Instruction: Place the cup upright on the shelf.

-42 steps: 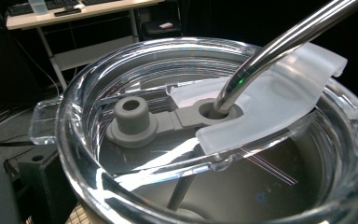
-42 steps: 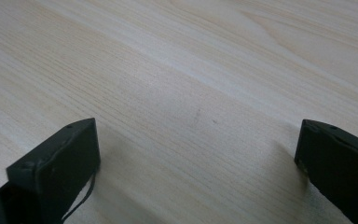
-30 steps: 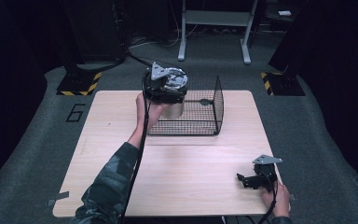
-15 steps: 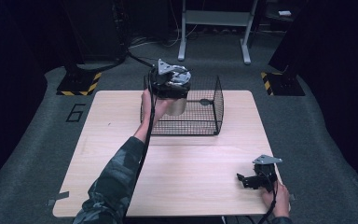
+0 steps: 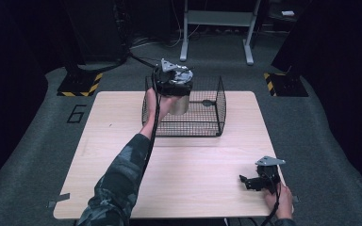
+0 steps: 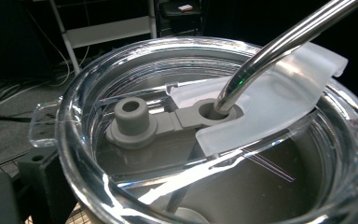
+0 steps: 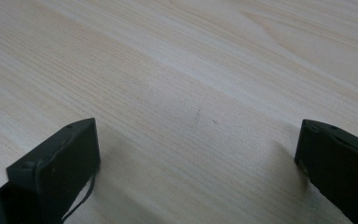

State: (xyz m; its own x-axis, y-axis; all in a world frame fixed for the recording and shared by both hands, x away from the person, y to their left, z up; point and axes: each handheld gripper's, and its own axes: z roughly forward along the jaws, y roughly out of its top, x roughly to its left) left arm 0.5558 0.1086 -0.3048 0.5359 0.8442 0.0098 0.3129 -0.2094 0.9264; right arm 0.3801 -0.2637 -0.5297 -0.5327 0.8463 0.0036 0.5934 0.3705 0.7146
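Left gripper (image 5: 173, 77) clamped on tumbler (image 5: 179, 101), held over basket (image 5: 214, 123), not yet set down. Right gripper (image 5: 253, 181) spread wide, empty, resting well clear of basket.

A wooden table (image 5: 122, 136) stands on grey carpet (image 5: 33, 155) in a dark room

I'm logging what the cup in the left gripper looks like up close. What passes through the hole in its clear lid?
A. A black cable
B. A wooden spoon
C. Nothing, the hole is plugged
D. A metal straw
D: in the left gripper view a shiny metal straw slants down through the grey hole of the clear lid into the cup.
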